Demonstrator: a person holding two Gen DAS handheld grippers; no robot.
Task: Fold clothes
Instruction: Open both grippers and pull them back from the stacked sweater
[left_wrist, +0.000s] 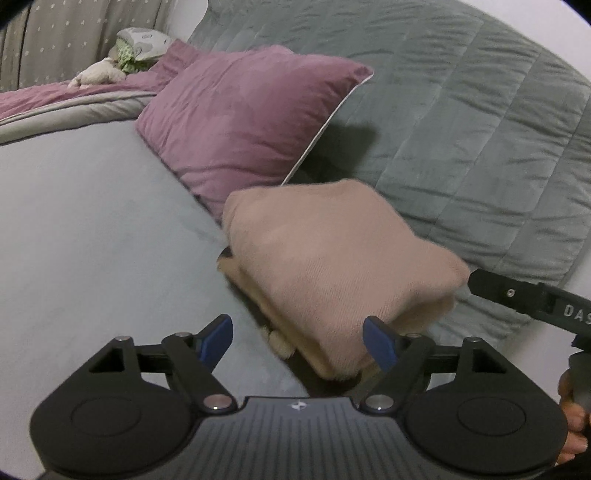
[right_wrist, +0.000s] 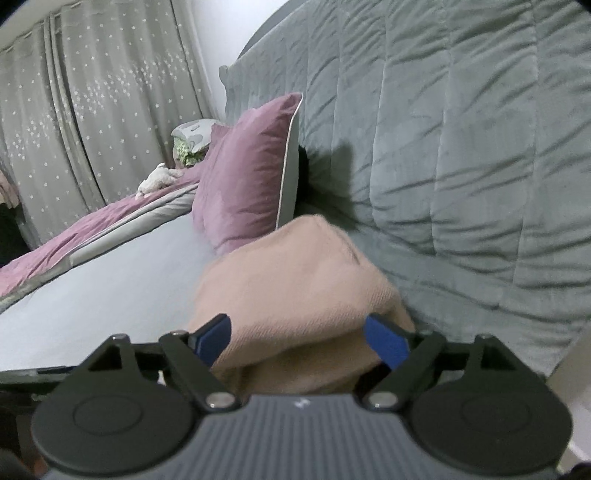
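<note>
Folded beige garment lying on pale grey bed sheet, bundled in several layers, blurred at edges. Landmark: purple pillow. Garment just in front of pillow's lower corner, touching or nearly so; cannot tell which. Behind pillow and garment: grey quilted cover rising as backrest. Beyond pillow, well apart: purple blanket with pale stuffed toy on it, and a small patterned cushion. Star-print curtain farther back, past the toy.

Left gripper: blue fingers spread wide, nothing between the tips; right-hand finger beside garment's near edge, contact not clear. Garment's near corner ahead of the gap, not clamped.

Right gripper: fingers likewise spread wide, garment's near folded end filling the space between them and reaching back toward gripper body; pads not pressed together on cloth. In left wrist view, right gripper's black body at garment's side away from pillow, tip hidden behind cloth.

Part of a hand visible at edge of left wrist view.
</note>
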